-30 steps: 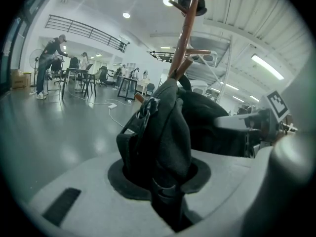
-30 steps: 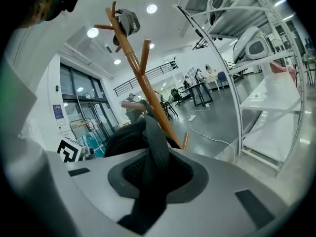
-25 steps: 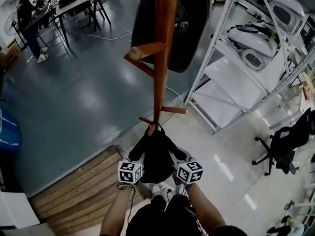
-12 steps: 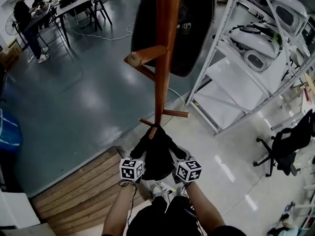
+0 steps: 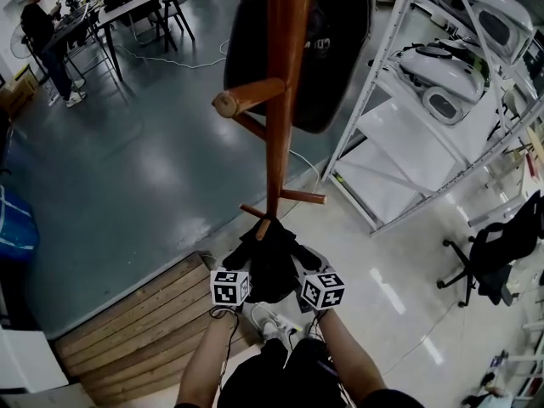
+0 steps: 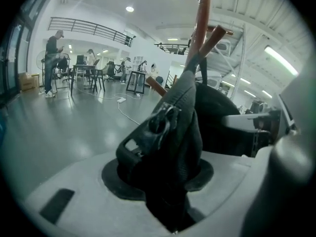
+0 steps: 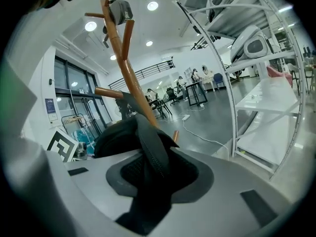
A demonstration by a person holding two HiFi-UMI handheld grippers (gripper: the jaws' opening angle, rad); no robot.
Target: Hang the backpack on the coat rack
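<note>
Both grippers sit a little lower and nearer each other than a second ago, and the backpack [image 5: 270, 266] between them hangs narrower and slacker. Its top is at the low peg [image 5: 263, 226] of the coat rack [image 5: 279, 100], which stands at 12 o'clock from the bag in the head view.

Left gripper [image 6: 163, 174], at 7 o'clock of the bag: jaws opening, with a fold of black strap and its buckle between them. The fabric fills the gap and looks to touch both pads.

Right gripper [image 7: 150, 177], at 5 o'clock of the bag: jaws also opening, with a zippered edge of the backpack bunched between the pads.

Reading: the hands are giving the weight over to the peg, so this looks like the release step, with the task close to done. Whether the top loop is fully seated over the peg I cannot tell — that spot is small and dark from above.

Risk as judged: if the loop rides only on the peg's tip, the bag could slip off towards the wooden platform [image 5: 144, 313] at 8 o'clock once the fabric leaves the pads.

Another dark bag [image 5: 327, 49] hangs high on the same rack, well apart.
</note>
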